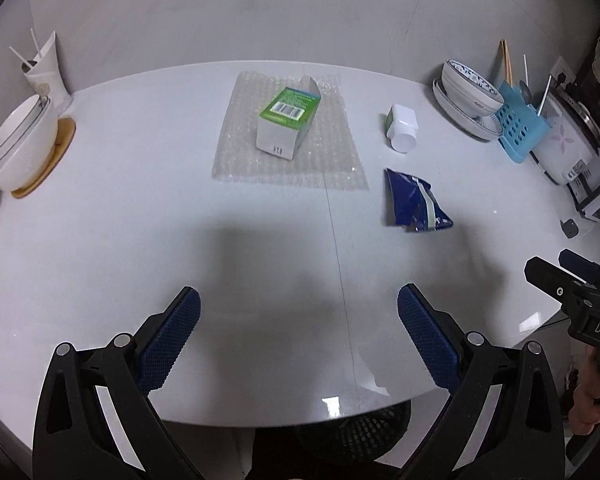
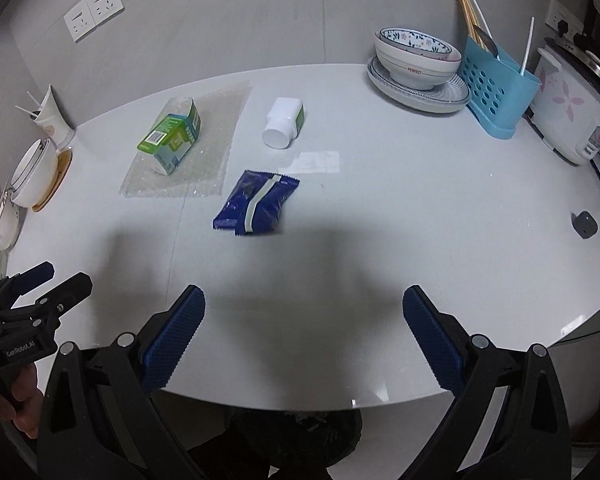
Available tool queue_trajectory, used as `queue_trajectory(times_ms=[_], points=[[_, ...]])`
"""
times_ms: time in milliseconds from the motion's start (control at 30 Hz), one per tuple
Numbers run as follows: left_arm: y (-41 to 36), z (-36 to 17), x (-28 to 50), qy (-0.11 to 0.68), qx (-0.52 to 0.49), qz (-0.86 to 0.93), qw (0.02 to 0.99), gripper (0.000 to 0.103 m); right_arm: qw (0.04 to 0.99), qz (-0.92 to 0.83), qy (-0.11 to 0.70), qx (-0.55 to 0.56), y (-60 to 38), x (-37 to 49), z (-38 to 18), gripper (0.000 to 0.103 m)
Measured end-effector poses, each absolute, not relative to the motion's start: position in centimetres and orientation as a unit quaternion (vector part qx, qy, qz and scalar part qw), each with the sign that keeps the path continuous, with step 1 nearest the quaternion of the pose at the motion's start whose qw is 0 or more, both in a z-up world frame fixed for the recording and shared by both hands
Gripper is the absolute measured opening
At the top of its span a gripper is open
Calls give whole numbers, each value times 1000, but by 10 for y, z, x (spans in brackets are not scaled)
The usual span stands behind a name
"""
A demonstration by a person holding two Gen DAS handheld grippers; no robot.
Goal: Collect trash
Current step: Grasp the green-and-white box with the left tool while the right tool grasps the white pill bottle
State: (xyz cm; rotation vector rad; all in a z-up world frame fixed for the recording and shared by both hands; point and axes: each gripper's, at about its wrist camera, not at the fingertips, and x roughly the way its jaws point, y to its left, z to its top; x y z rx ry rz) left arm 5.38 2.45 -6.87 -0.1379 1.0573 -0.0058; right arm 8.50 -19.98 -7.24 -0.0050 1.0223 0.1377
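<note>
We held both grippers low over the near edge of the white table (image 1: 100, 208), nothing between either pair of jaws. The left gripper (image 1: 298, 322) had its jaws spread wide, and so did the right gripper (image 2: 304, 320). In the left wrist view the right gripper showed at four o'clock, gripped by a hand (image 1: 590, 396); in the right wrist view the left one sat at eight o'clock, also in a hand (image 2: 18, 404).

The trash lay well ahead of us on the table. From the left wrist view, a green and white carton (image 1: 286, 122) lay on its side at twelve o'clock on a sheet of bubble wrap (image 1: 288, 160), its top flap open. A small white bottle (image 1: 401, 127) lay tipped over at one o'clock, just beside the wrap. A crumpled blue wrapper (image 1: 414, 202) lay at two o'clock, nearer to us than the bottle and apart from it.

At the far right stood a stack of patterned bowls (image 2: 418, 60), a blue utensil holder (image 2: 496, 88) and a rice cooker (image 2: 572, 108). At nine o'clock a white bowl (image 1: 22, 140) rested on a wooden coaster (image 1: 60, 148). Below the table edge we saw a dark mesh bin (image 1: 364, 436).
</note>
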Motion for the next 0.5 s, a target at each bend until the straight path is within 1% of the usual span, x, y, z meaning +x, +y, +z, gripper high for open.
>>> queue_trajectory(times_ms=[233,433,500], points=[[41,-67,127,505,-61,-13,861,97,872,55,486,-12,-181,152,-62,95],[43,-75,186,511,-50,-17,858,97,867,45,497,-18,-171,216,-66,95],[42,-82,205,519,-42,-22,853,97,863,40,504,-17,-169,237,-70,92]])
